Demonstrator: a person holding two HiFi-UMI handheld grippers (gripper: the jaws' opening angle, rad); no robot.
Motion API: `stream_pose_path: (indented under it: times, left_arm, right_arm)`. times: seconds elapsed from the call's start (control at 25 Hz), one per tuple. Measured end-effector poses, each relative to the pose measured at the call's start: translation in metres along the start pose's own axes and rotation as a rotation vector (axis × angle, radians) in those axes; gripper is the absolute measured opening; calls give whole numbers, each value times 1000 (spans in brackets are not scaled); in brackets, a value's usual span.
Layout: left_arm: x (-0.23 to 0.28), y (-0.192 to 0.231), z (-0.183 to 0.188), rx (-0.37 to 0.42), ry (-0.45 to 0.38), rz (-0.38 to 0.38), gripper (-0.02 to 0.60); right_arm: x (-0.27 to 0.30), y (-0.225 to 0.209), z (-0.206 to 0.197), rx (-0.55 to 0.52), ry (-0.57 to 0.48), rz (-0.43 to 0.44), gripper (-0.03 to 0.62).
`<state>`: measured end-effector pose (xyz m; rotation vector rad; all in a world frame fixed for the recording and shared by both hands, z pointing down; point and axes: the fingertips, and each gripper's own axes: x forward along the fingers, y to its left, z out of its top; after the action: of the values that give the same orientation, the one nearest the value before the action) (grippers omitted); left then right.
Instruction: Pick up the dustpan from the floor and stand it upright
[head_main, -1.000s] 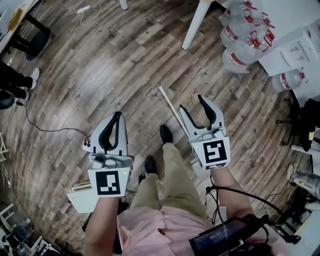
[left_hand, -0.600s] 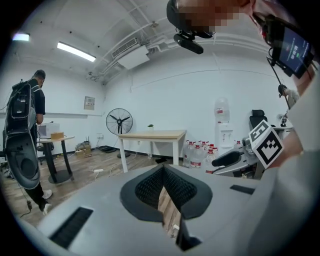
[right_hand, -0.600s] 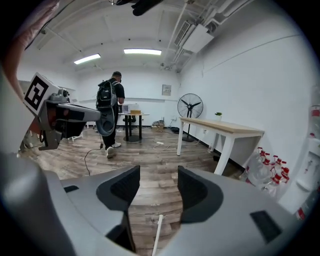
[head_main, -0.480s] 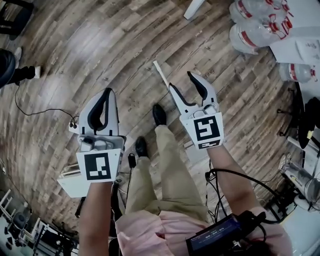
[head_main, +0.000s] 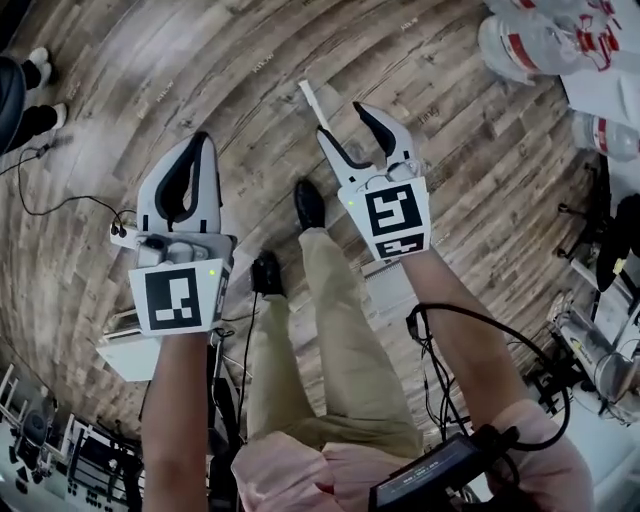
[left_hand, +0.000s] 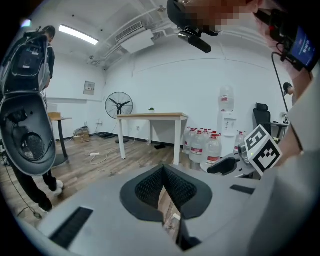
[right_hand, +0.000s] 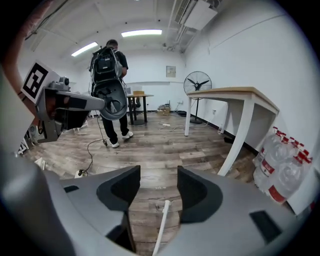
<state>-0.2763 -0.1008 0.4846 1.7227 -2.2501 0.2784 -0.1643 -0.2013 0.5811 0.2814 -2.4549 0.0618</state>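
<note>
The dustpan lies on the wood floor; its thin white handle (head_main: 311, 102) sticks out past my right gripper (head_main: 342, 120). In the right gripper view the handle (right_hand: 161, 221) runs along the floor below the gap between the jaws. The right gripper (right_hand: 159, 175) is open, held above the handle and apart from it. A pale flat part (head_main: 388, 290) under my right wrist may be the pan; most of it is hidden. My left gripper (head_main: 198, 142) is shut on nothing, out to the left above bare floor. Its pads meet at the tip in the left gripper view (left_hand: 163, 168).
The person's shoes (head_main: 308, 203) stand between the grippers. Water bottles (head_main: 540, 40) crowd the far right next to a white table leg (right_hand: 240, 140). A power strip with a cable (head_main: 120, 237) and a white box (head_main: 130, 350) lie at the left. Another person (right_hand: 107, 75) stands ahead.
Both grippers have moved forward and the head has tipped further down. The right gripper now covers more of the white handle. Neither gripper's jaws have changed.
</note>
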Motion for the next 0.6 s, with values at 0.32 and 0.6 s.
stream_pose_path:
  times: [0.32,0.6]
  left_arm:
    - [35,6,-63,5,47,-12,12]
    - [53,8,-106,-15,77,-10,12]
  right_arm:
    - [62,-6,-58,14,58,9,232]
    - [98,-8,-98,27,112,10,233]
